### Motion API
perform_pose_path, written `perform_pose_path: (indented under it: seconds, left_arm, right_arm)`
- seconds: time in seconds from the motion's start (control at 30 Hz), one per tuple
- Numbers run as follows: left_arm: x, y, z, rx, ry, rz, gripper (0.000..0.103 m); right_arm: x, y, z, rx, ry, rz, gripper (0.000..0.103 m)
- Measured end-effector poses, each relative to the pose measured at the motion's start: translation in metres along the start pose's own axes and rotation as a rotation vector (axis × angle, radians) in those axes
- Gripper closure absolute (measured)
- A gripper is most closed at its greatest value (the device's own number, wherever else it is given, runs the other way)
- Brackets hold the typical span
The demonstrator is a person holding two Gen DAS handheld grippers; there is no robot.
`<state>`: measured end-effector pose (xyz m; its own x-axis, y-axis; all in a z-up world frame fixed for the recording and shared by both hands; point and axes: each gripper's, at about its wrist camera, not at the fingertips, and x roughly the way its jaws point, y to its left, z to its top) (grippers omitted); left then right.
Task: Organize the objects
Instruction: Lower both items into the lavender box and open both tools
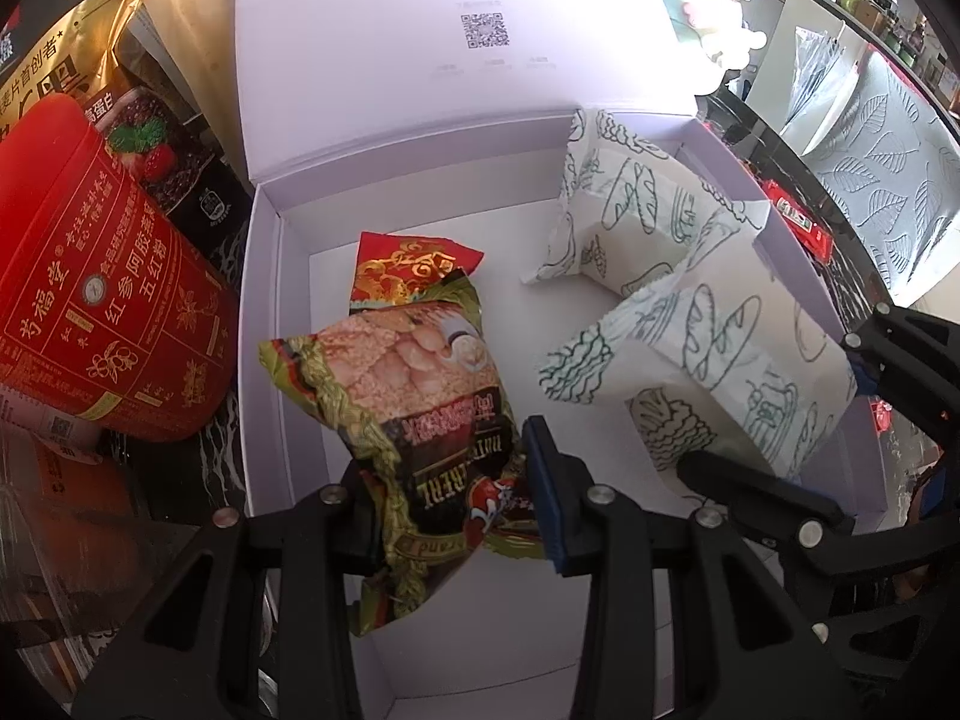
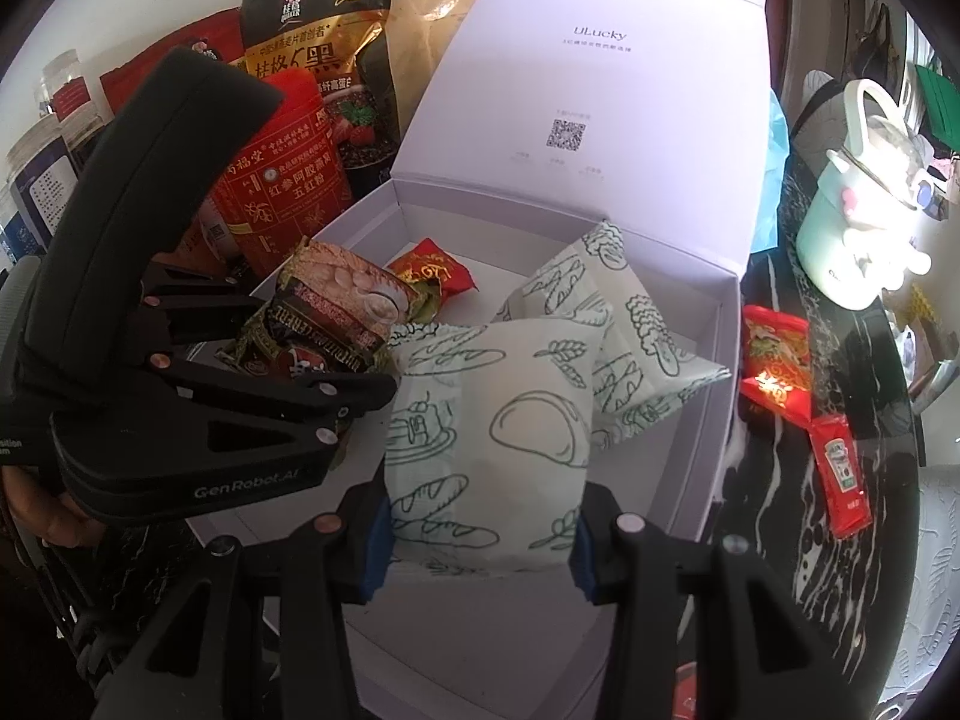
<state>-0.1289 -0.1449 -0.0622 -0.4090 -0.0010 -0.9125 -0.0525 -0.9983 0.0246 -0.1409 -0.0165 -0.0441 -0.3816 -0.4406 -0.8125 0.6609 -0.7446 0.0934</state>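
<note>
Left gripper (image 1: 456,498) clamps a cereal packet (image 1: 414,420) over the white box (image 1: 264,300); right gripper (image 2: 480,546), half open, grips a patterned pouch (image 2: 498,432).

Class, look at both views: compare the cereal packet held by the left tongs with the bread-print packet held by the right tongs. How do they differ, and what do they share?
The cereal packet is glossy, green-gold and brown with a food photo; the bread-print packet is matte white with green line drawings. The cereal packet is crinkled and pinched narrow in the left tongs; the bread-print packet is puffy and spans the wider-set right tongs. Both are gripped over the open white box.
</note>
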Motion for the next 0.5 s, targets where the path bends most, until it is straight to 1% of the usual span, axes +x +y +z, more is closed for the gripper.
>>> perform_pose_path:
  seconds: [0.2,0.37,0.5]
  left_arm:
    - [0.0003,0.0031,-0.0010,-0.012,0.011,0.013,0.067]
    - [-0.0007,0.0045,-0.0028,-0.025,0.026,0.021,0.066]
    - [-0.0063,0.0044,-0.0062,-0.027,0.019,0.019,0.066]
  right_arm:
    - [0.0045,0.0004,-0.0020,-0.005,0.013,-0.021,0.053]
    - [0.0048,-0.0003,-0.0031,-0.011,0.021,-0.019,0.043]
    - [0.0005,-0.0002,-0.0044,-0.007,0.011,-0.026,0.042]
